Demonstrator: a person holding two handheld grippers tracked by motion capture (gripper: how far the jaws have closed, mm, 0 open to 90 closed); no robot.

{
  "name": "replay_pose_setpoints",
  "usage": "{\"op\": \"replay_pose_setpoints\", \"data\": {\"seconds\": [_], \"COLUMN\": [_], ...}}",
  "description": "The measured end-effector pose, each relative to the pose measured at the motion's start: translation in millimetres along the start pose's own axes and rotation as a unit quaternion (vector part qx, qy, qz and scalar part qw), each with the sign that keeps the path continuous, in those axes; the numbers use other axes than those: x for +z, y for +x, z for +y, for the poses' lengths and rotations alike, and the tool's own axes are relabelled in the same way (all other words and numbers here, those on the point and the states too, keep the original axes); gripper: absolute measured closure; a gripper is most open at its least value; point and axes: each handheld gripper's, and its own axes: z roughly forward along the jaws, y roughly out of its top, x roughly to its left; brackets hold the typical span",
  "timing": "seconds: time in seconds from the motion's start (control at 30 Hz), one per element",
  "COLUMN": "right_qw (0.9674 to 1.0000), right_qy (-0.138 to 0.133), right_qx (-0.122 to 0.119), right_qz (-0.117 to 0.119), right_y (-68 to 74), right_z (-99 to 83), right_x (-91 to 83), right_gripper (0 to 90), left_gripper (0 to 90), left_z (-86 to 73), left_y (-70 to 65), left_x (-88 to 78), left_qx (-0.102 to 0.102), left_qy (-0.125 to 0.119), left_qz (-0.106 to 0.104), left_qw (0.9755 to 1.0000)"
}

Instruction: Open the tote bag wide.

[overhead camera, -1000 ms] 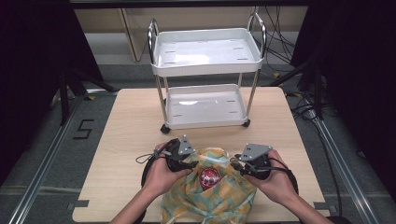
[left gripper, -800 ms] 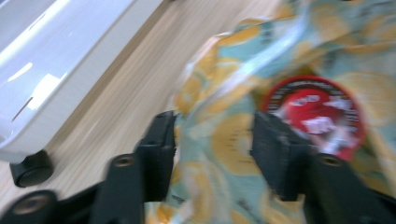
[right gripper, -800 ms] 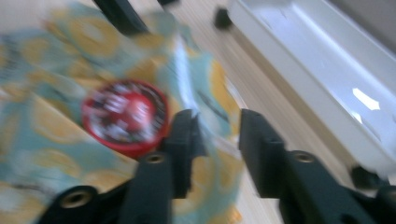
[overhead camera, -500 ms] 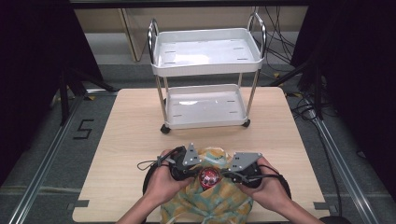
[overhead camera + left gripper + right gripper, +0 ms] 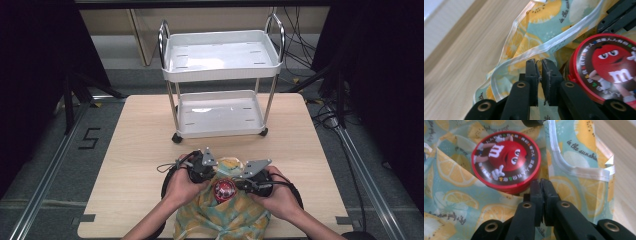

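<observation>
Grip: my left hand-held gripper (image 5: 539, 65) nearly clenched, jaws just closing, on lemon-print plastic bag (image 5: 225, 217) rim | right hand-held gripper (image 5: 541, 185) clenched on bag | done: round red-lidded candy tin (image 5: 506, 160) inside | left: lift toward white two-tier cart (image 5: 220, 75), I judge.

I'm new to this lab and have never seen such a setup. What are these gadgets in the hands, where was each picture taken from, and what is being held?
A person holds a handheld two-jaw tool in each hand: the left gripper and the right gripper. One camera looks down from above on the wooden table; the other two ride on the grippers, looking along their black jaws. On the table stand a white two-tier cart and a lemon-print bag holding a red-lidded candy tin. Both grippers have just closed on the bag's fabric beside the tin.
</observation>
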Motion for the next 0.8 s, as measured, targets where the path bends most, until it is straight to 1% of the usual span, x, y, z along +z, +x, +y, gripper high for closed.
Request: {"op": "replay_pose_setpoints", "data": {"seconds": [0.03, 0.07, 0.1, 0.13, 0.17, 0.2, 0.23, 0.27, 0.3, 0.33, 0.37, 0.4, 0.43, 0.47, 0.5, 0.53, 0.57, 0.6, 0.63, 0.67, 0.7, 0.73, 0.77, 0.8], "right_qw": [0.9999, 0.9999, 0.9996, 0.9990, 0.9991, 0.9982, 0.9981, 0.9975, 0.9970, 0.9958, 0.9952, 0.9942, 0.9935, 0.9923, 0.9916, 0.9905, 0.9899, 0.9893, 0.9882, 0.9885, 0.9885, 0.9882, 0.9879, 0.9890], "right_qy": [0.009, 0.012, 0.024, 0.041, 0.038, 0.049, 0.052, 0.058, 0.062, 0.073, 0.075, 0.082, 0.086, 0.089, 0.094, 0.098, 0.099, 0.105, 0.109, 0.108, 0.108, 0.111, 0.111, 0.104], "right_qx": [-0.011, 0.009, 0.006, 0.006, 0.004, -0.004, 0.002, 0.010, -0.001, -0.010, -0.009, -0.010, -0.013, -0.012, -0.014, -0.017, -0.017, -0.016, -0.019, -0.019, -0.018, -0.015, -0.016, -0.012], "right_qz": [0.008, 0.009, 0.013, 0.019, 0.020, 0.035, 0.034, 0.039, 0.045, 0.055, 0.062, 0.069, 0.074, 0.086, 0.088, 0.095, 0.100, 0.100, 0.106, 0.105, 0.104, 0.104, 0.107, 0.104], "right_y": [-2.1, 0.5, 0.4, 1.7, 2.4, 3.7, 6.4, 10.8, 11.1, 14.1, 16.6, 20.4, 23.3, 26.9, 28.7, 30.8, 32.7, 34.3, 34.9, 35.7, 35.9, 35.9, 35.1, 33.8], "right_z": [-0.3, -2.3, -3.3, -4.3, -6.0, -7.4, -8.9, -11.0, -11.7, -13.1, -14.2, -15.8, -17.1, -18.7, -19.6, -21.0, -22.6, -23.8, -25.1, -26.5, -27.2, -27.7, -27.9, -27.4], "right_x": [0.7, 2.6, 3.2, 2.9, 4.6, 4.2, 3.7, 2.2, 1.2, -0.7, -1.3, -3.2, -3.9, -4.8, -5.7, -5.6, -5.1, -5.2, -4.8, -4.0, -3.7, -4.2, -4.4, -5.5], "right_gripper": [90.0, 90.0, 90.0, 90.0, 90.0, 90.0, 90.0, 90.0, 90.0, 90.0, 90.0, 90.0, 90.0, 90.0, 90.0, 90.0, 90.0, 90.0, 90.0, 90.0, 90.0, 90.0, 90.0, 90.0], "left_gripper": [84.1, 84.8, 85.4, 86.1, 86.5, 86.8, 87.1, 87.5, 87.6, 87.8, 87.9, 88.4, 88.7, 88.8, 88.8, 88.8, 88.8, 88.8, 88.9, 88.9, 88.9, 88.8, 88.9, 88.9], "left_z": [-0.7, -1.1, -1.1, -0.8, -0.8, -0.8, -1.0, -1.2, -1.3, -1.1, -1.7, -2.0, -3.0, -3.3, -3.8, -4.9, -4.8, -5.7, -5.6, -5.7, -5.7, -5.1, -4.7, -4.1], "left_y": [-0.5, -0.8, -0.9, -0.2, -0.6, -0.4, -1.0, -1.1, -0.7, 0.4, 1.1, 1.5, 3.0, 3.7, 4.2, 4.4, 5.8, 7.2, 8.0, 8.1, 9.1, 9.8, 10.2, 10.3], "left_x": [1.7, 2.8, 3.5, 3.7, 5.2, 5.9, 7.9, 9.4, 11.9, 13.0, 17.0, 19.0, 22.3, 23.9, 25.5, 27.8, 28.4, 29.9, 30.5, 31.1, 31.7, 31.8, 32.6, 32.4], "left_qx": [0.000, -0.001, -0.002, 0.006, 0.004, 0.006, 0.000, -0.002, -0.004, 0.000, -0.008, -0.009, -0.009, -0.011, -0.010, -0.018, -0.019, -0.013, -0.016, -0.017, -0.020, -0.016, -0.017, -0.018], "left_qy": [-0.004, -0.005, -0.005, -0.004, -0.003, -0.001, 0.002, 0.003, 0.006, 0.011, 0.009, 0.010, 0.017, 0.021, 0.020, 0.022, 0.030, 0.028, 0.029, 0.026, 0.032, 0.030, 0.028, 0.030], "left_qz": [0.008, 0.009, 0.008, 0.009, 0.009, 0.007, 0.005, 0.003, 0.001, 0.001, 0.000, 0.000, 0.002, 0.001, -0.001, -0.003, -0.006, 0.002, -0.001, -0.001, 0.003, 0.001, 0.002, 0.000], "left_qw": [1.0000, 0.9999, 1.0000, 0.9999, 1.0000, 1.0000, 1.0000, 1.0000, 1.0000, 0.9999, 0.9999, 0.9999, 0.9998, 0.9997, 0.9997, 0.9996, 0.9994, 0.9995, 0.9994, 0.9995, 0.9993, 0.9994, 0.9995, 0.9994]}}
